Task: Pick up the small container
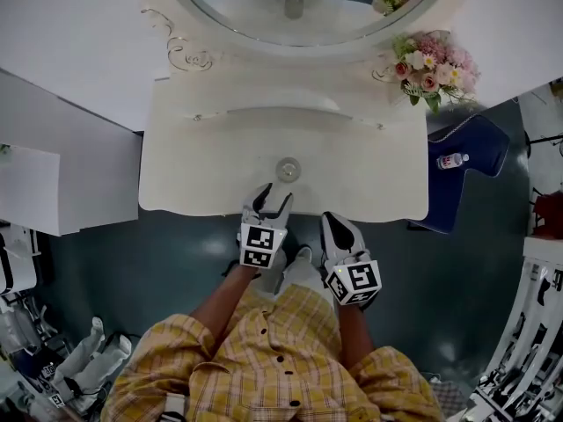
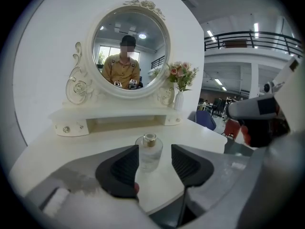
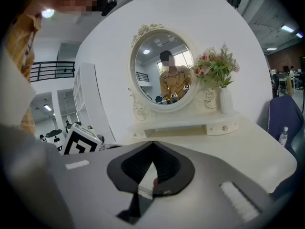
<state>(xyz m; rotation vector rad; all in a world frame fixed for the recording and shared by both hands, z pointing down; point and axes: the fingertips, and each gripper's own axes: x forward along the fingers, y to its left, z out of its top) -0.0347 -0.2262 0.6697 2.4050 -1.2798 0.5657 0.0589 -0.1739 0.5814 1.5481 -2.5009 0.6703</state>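
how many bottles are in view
2. A small glass bottle stands on the white vanity top, just ahead of the open left tool. A plastic bottle sits on the blue chair to the right. Others may be hidden.

The white desk (image 1: 202, 178) carried 1 small glass bottle (image 1: 288, 169) with a gold cap, standing upright near the middle, toward the front edge. Along the back ran a low raised shelf (image 1: 264, 95) bearing an oval mirror (image 1: 325, 20) in a scrolled white frame. A white vase of pink flowers (image 1: 429, 67) stood at the shelf's right end, just beside the mirror.
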